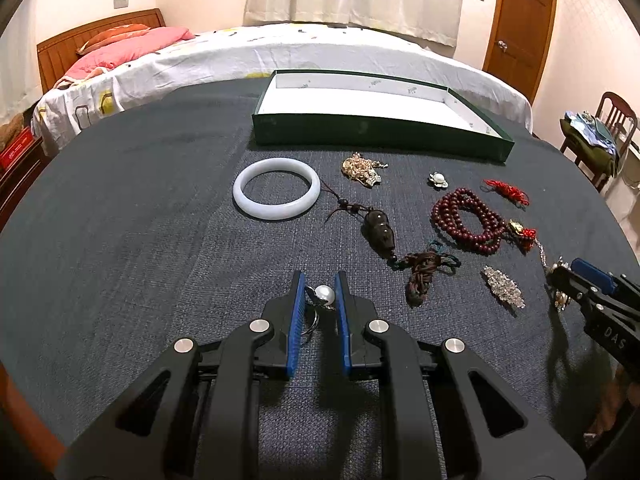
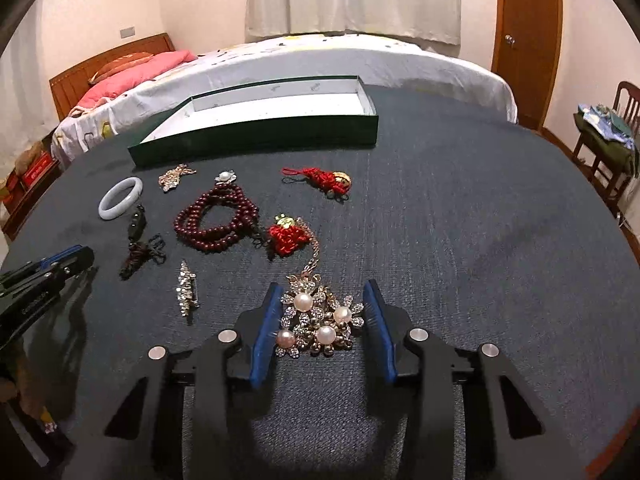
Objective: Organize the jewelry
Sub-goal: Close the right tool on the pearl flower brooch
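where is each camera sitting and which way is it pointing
Left wrist: sits on the left gripper, low over the table, facing the green box and bed; its fingers flank a pearl piece, and the right gripper shows at the right edge.
Right wrist: sits on the right gripper, facing the same way; its fingers flank a pearl brooch, and the left gripper shows at the left edge.
Both share the box, white bangle, red beads, bed and door.
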Demonstrator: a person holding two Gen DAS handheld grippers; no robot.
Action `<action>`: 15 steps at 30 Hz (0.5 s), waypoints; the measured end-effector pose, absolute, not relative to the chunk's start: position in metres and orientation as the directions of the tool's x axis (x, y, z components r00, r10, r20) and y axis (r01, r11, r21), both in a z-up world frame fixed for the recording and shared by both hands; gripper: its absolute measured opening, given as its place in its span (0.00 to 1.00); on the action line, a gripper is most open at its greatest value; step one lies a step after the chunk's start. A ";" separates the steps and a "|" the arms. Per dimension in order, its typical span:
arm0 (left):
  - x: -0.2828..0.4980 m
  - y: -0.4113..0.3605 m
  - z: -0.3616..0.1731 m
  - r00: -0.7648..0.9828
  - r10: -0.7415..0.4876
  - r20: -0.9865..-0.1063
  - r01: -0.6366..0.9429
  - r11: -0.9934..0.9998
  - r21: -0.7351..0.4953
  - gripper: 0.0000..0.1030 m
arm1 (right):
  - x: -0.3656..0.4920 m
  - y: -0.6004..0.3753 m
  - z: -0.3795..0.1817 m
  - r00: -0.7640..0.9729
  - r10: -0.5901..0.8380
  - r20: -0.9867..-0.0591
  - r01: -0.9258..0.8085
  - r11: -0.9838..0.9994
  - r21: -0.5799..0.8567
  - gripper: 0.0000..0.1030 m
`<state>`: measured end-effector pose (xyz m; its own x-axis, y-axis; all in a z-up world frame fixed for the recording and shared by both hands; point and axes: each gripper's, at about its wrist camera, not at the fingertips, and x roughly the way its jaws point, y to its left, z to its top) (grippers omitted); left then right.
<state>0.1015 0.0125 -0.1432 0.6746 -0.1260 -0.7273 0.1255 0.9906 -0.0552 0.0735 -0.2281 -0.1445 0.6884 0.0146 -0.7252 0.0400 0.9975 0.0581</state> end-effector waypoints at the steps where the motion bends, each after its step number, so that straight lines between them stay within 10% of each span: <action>1: 0.101 0.012 -0.143 0.675 -0.126 -0.727 0.126 0.991 -0.056 0.15 | 0.073 -0.228 -0.144 0.688 0.015 -0.725 0.040 0.997 0.059 0.41; 15: 0.096 0.014 -0.130 0.693 -0.129 -0.709 0.125 0.990 -0.058 0.15 | 0.066 -0.227 -0.129 0.718 0.026 -0.695 0.033 0.997 0.072 0.40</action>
<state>0.0959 0.0142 -0.1301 0.6931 -0.1289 -0.7093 0.1248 0.9905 -0.0581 0.0656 -0.2272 -0.1285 0.7185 0.0261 -0.6950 0.0332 0.9969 0.0718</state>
